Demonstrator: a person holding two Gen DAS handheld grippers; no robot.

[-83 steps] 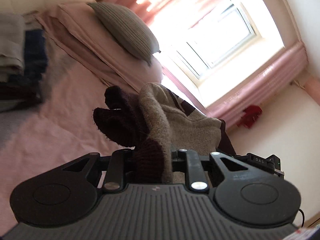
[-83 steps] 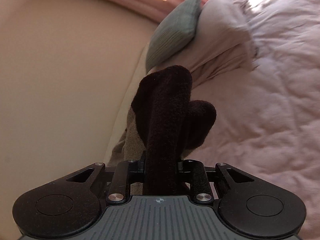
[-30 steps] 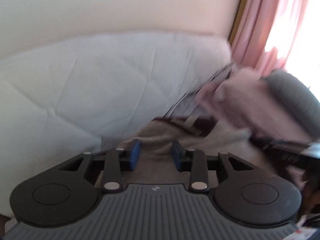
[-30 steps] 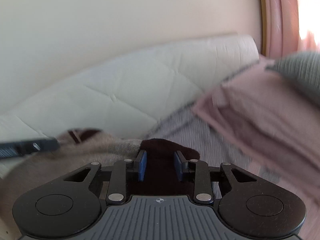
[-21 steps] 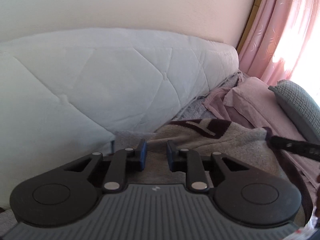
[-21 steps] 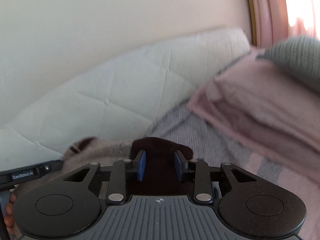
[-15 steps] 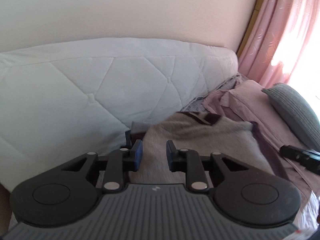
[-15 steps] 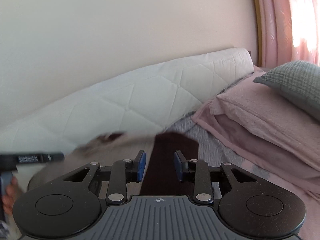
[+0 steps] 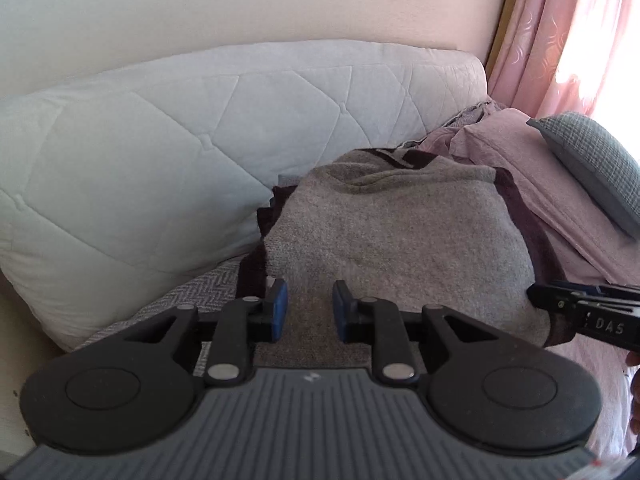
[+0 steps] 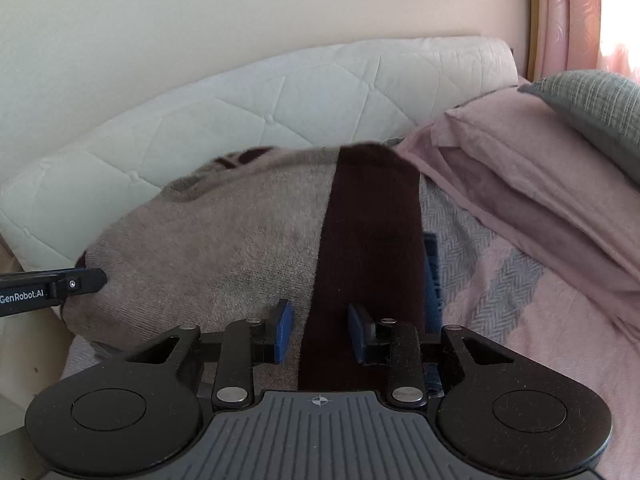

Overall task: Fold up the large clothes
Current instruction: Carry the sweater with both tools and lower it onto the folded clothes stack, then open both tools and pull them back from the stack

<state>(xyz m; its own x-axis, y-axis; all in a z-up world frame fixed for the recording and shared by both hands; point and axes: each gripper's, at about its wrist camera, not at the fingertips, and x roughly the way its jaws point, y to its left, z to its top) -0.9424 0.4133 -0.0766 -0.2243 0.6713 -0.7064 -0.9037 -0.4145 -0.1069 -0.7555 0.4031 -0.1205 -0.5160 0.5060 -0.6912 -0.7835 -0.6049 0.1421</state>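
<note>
Released sweater [image 9: 392, 236] now lying against quilted headboard [image 9: 160, 152], pillows [image 10: 520, 168] perhaps touching

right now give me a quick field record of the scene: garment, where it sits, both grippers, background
garment: folded grey-brown sweater with a dark maroon band
resting place: on the bed, against a white quilted headboard
left gripper: jaws open, empty, over the sweater's near edge
right gripper: jaws open, straddling the maroon band, not clamping it
background: pink pillow, grey cushion, pink curtain
</note>
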